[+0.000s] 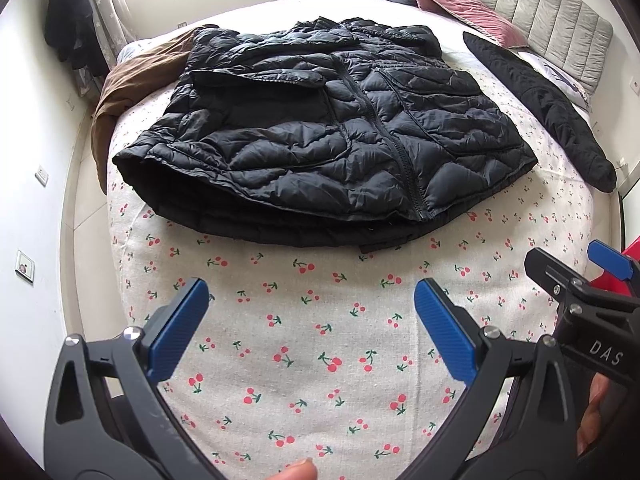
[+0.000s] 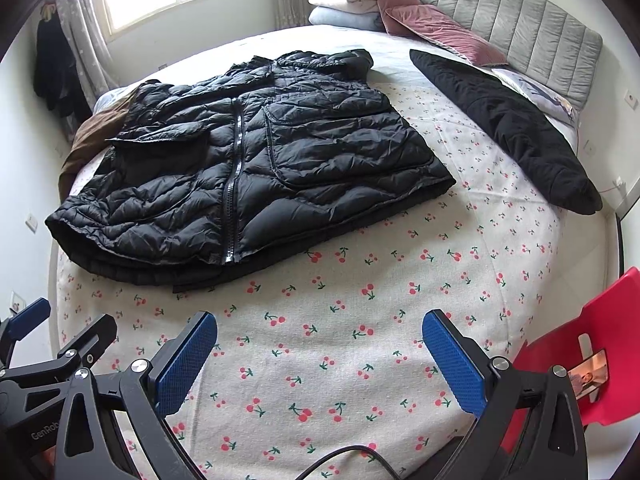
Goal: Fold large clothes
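A black quilted puffer jacket (image 1: 324,136) (image 2: 248,164) lies zipped and front up on the cherry-print bed sheet (image 1: 304,344) (image 2: 320,360), with its sleeves folded across the chest. My left gripper (image 1: 312,292) hovers open over bare sheet, well short of the jacket's hem, nothing between its blue pads. In the right wrist view my right gripper (image 2: 320,324) is likewise open and empty, short of the hem. The right gripper (image 1: 580,276) also shows at the right edge of the left wrist view, and the left gripper (image 2: 60,332) appears at the left edge of the right wrist view.
A second black garment (image 1: 540,108) (image 2: 508,132) lies along the bed's right side by the grey headboard (image 2: 500,24). Pink pillows (image 2: 432,28) and folded bedding sit at the head. A brown cloth (image 1: 128,92) hangs off the far left corner. A red chair (image 2: 588,360) stands at the right.
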